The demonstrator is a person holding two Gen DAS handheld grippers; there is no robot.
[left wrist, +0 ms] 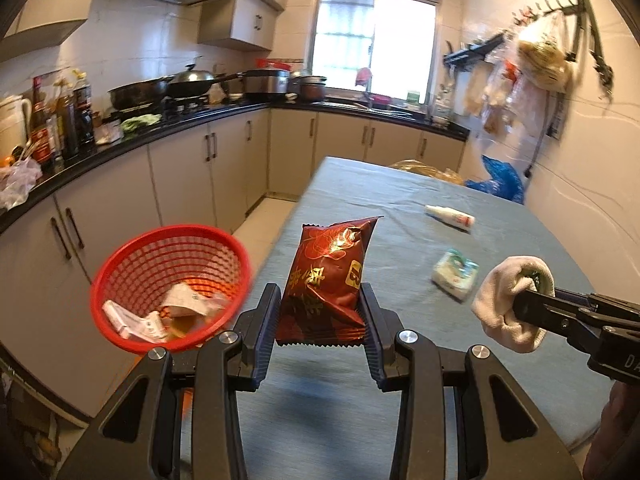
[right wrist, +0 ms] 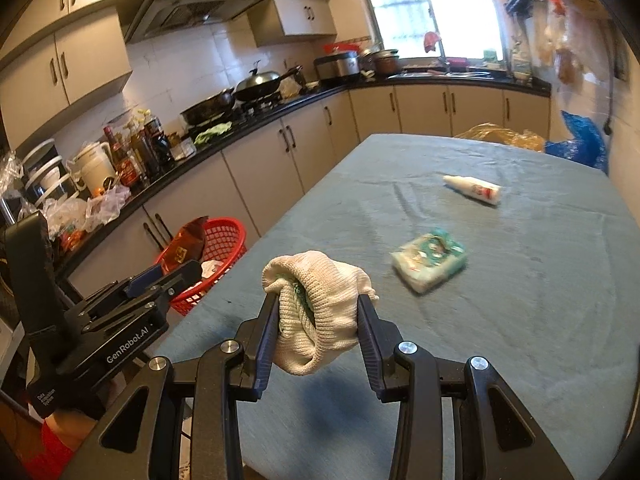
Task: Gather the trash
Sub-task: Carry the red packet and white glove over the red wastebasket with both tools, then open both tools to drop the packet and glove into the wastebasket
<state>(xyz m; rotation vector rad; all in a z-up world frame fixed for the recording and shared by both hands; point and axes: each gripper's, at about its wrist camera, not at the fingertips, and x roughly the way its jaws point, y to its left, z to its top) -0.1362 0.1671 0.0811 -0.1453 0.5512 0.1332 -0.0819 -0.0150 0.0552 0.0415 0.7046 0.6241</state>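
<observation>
My left gripper (left wrist: 320,316) is shut on a dark red snack bag (left wrist: 328,276), held upright above the near left edge of the table (left wrist: 360,192). A red mesh basket (left wrist: 168,284) with several scraps of packaging in it stands just left of the table, below and left of that bag. My right gripper (right wrist: 318,320) is shut on a rolled white knitted glove (right wrist: 316,300) over the table's near part; the glove (left wrist: 508,300) also shows at the right of the left wrist view. The left gripper (right wrist: 172,276) and basket (right wrist: 216,248) appear at the left of the right wrist view.
On the blue-grey table (right wrist: 520,280) lie a green-and-white packet (right wrist: 430,260) and a small white bottle (right wrist: 474,190) on its side. A blue bag (right wrist: 580,140) and a yellowish bag (right wrist: 500,134) sit at its far end. A black kitchen counter (left wrist: 120,148) runs along the left.
</observation>
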